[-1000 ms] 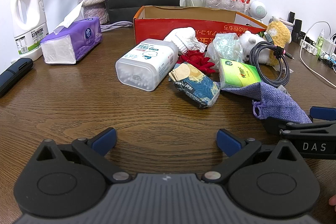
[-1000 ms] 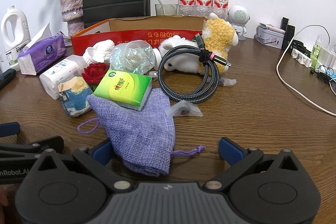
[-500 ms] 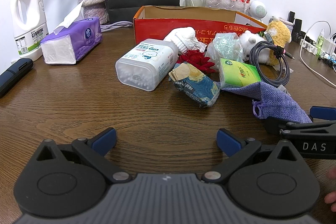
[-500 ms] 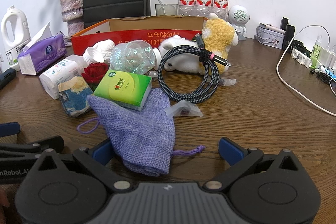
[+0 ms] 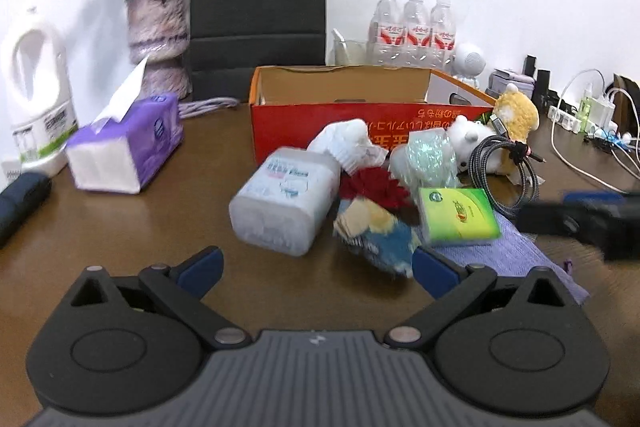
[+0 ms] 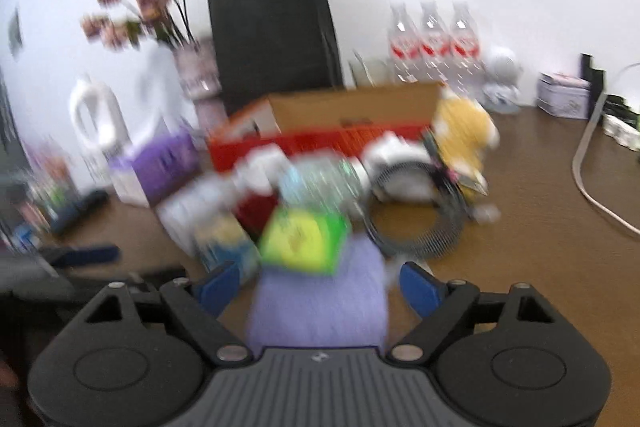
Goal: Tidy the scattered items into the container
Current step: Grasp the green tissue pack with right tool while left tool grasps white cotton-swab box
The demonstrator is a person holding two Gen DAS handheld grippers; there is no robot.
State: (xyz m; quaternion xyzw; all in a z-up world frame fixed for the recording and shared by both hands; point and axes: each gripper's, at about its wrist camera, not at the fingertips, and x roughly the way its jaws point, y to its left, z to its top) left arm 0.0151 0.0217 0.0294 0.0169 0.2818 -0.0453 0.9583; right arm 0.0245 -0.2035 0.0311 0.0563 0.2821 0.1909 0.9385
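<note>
Both the left gripper (image 5: 316, 269) and right gripper (image 6: 318, 285) were seen spread, closing, nothing pinched; the red box (image 5: 312, 123) was fronted by clutter

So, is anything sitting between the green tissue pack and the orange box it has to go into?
Yes. The green tissue pack lies on the purple pouch, and between it and the orange box sit the clear crinkly bag, the red flower and the white plush, close against the box's front wall.
</note>
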